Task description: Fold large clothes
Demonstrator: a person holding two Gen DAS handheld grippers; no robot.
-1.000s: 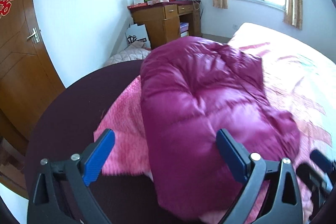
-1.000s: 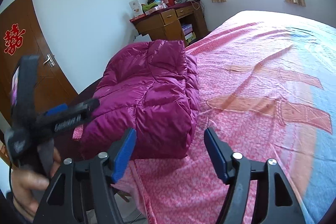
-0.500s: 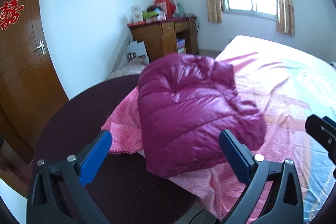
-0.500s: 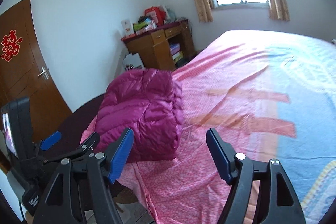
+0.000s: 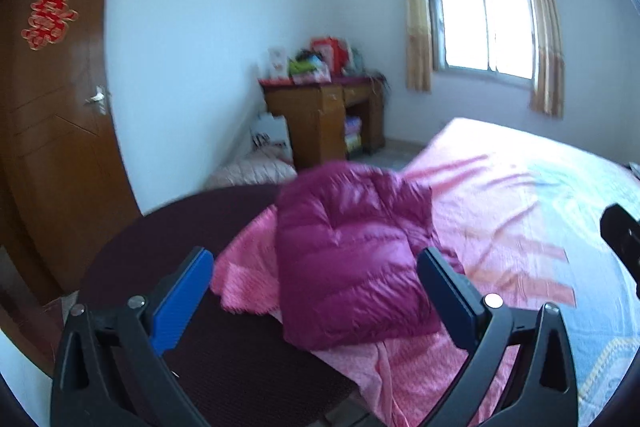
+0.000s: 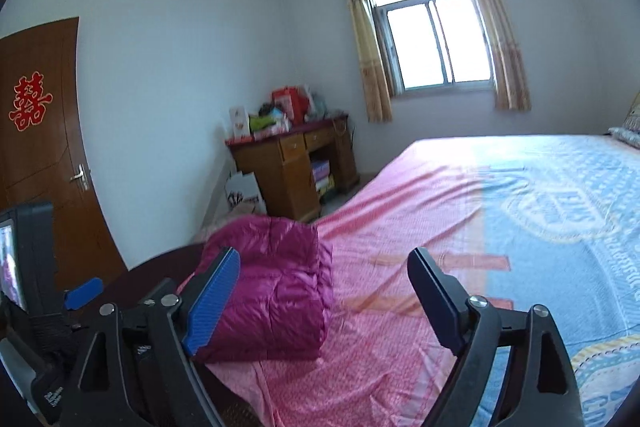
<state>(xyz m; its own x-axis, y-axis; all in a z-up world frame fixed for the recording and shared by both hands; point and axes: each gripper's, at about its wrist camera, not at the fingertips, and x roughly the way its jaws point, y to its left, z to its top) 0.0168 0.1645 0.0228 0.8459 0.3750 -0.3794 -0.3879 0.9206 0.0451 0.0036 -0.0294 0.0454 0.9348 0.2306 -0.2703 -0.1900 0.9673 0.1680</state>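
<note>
A magenta puffer jacket (image 5: 352, 251) lies folded into a compact bundle on the near left corner of the bed (image 5: 520, 211). It also shows in the right wrist view (image 6: 276, 287). My left gripper (image 5: 314, 275) is open and empty, held back from and above the jacket. My right gripper (image 6: 324, 279) is open and empty, pulled back from the bed with the jacket behind its left finger. The left gripper's body (image 6: 36, 291) shows at the left edge of the right wrist view.
The bed (image 6: 500, 227) has a pink and blue sheet. A dark round chair back (image 5: 180, 239) stands by the bed's corner. A wooden desk (image 6: 296, 167) with clutter stands against the far wall, a door (image 5: 52, 131) at left, a window (image 6: 436, 43) beyond.
Both grippers have pulled back and risen away from the folded jacket, which looks smaller now. More of the room and ceiling shows. The jacket has not moved.
</note>
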